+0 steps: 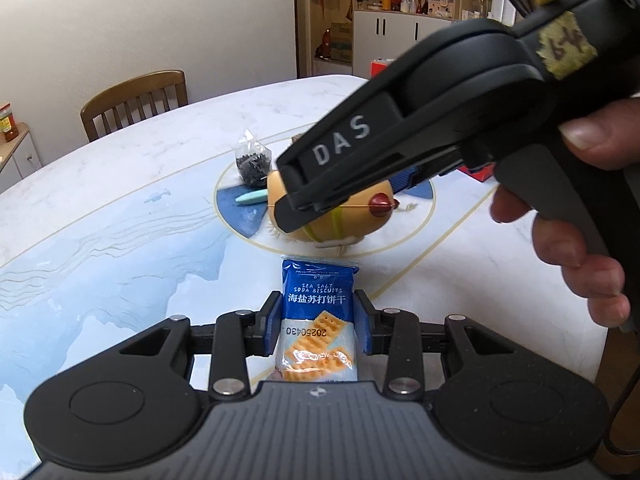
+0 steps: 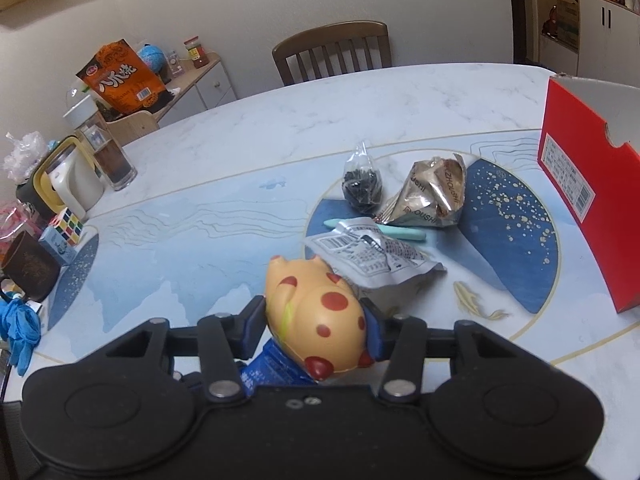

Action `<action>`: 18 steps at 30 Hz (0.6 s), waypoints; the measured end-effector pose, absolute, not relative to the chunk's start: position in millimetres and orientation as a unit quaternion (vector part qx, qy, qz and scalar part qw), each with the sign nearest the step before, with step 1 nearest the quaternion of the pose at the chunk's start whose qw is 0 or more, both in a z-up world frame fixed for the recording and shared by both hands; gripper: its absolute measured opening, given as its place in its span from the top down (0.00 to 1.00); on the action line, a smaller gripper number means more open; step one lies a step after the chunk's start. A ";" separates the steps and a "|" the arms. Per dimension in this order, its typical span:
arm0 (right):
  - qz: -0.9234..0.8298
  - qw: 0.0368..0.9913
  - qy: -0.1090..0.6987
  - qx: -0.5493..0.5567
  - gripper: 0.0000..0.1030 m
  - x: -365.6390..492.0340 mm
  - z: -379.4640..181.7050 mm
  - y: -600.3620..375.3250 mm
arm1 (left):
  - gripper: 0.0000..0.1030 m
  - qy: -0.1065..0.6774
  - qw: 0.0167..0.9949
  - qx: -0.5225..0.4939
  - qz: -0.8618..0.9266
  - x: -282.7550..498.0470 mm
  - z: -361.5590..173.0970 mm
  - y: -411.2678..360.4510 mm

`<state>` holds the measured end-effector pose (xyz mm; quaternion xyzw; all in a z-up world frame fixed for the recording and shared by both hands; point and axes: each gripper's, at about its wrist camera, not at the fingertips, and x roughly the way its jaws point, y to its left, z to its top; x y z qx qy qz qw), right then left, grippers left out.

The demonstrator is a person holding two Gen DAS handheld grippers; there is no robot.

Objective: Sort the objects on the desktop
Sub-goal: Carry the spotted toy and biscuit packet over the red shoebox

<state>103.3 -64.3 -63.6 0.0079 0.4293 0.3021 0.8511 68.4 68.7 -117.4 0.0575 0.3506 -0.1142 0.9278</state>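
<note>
Showing both grippers loaded above the marbled desk (image 2: 280,120): the left gripper (image 1: 316,324) is closed narrowly on a blue soda-biscuit packet (image 1: 318,320), held upright between its pads. The right gripper (image 2: 316,320) clasps a spotted tan squeeze toy (image 2: 316,316) at middling width. Beyond lie a seed bag (image 2: 362,184), a crumpled foil wrapper (image 2: 432,196), a mint pen (image 2: 404,233), a grey printed sachet (image 2: 372,256) and, at right, a red box (image 2: 576,184).
</note>
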 end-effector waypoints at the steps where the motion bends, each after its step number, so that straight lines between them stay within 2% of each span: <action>1: 0.303 0.851 0.428 0.008 0.53 102.1 -61.3 -64.8 | 0.66 0.350 0.928 0.057 -0.113 68.2 -115.0 69.3; 18: 0.296 0.864 0.407 0.022 0.53 95.7 -25.0 -94.5 | 0.66 0.315 0.942 0.064 -0.099 80.7 -60.4 73.2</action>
